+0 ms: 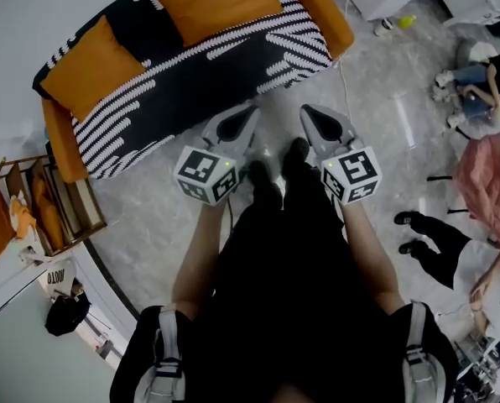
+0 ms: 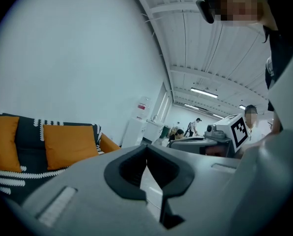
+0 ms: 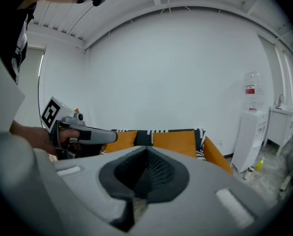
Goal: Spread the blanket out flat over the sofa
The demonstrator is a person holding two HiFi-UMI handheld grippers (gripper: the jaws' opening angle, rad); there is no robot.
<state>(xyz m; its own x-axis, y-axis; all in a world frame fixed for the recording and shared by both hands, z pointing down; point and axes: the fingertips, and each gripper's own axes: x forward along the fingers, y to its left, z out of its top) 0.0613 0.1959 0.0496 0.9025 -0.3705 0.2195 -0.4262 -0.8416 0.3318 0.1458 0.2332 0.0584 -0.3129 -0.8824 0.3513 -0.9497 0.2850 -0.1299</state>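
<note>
The orange sofa (image 1: 325,7) stands at the upper left of the head view. A black blanket with white stripes (image 1: 200,74) lies over its seat and back, with two orange cushions (image 1: 91,61) on top. My left gripper (image 1: 248,112) and right gripper (image 1: 310,112) hover side by side over the floor in front of the sofa, both shut and holding nothing. In the left gripper view the left gripper (image 2: 146,150) has its jaws together, with the sofa's cushions (image 2: 68,144) off to the left. In the right gripper view the right gripper (image 3: 146,154) is also shut, the sofa (image 3: 213,151) straight beyond it.
A wooden rack (image 1: 57,204) with orange items stands left of the sofa. Other people (image 1: 485,82) sit at the upper right, and someone's legs (image 1: 434,242) reach in from the right near a pink cloth (image 1: 489,183). A white water dispenser (image 3: 252,132) stands right of the sofa.
</note>
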